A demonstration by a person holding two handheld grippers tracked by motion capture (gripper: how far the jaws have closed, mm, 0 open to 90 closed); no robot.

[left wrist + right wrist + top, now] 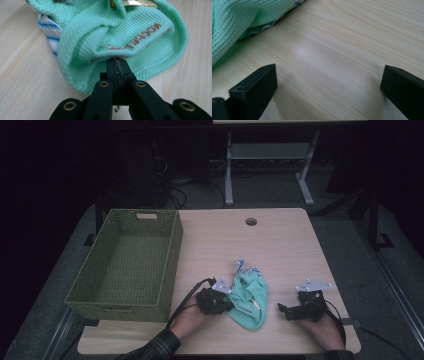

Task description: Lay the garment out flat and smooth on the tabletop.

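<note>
A mint-green waffle-knit cloth [251,299] lies crumpled near the table's front middle, with a white and blue striped piece [244,267] showing at its far end. My left gripper [229,303] is at the cloth's left edge. In the left gripper view its jaws [117,62] are pressed together on the hem of the green cloth [112,32], beside brown stitched lettering. To the right of the cloth, my right gripper [284,311] rests low over the table. Its jaws [329,75] stand wide apart over bare wood, and the cloth [237,20] lies off to their upper left.
A green woven basket [172,265] stands on the table's left side, with nothing visible inside. A round cable hole [251,221] sits near the far edge. Bare wood [290,250] lies beyond both grippers. A metal frame [229,175] stands on the floor behind the table.
</note>
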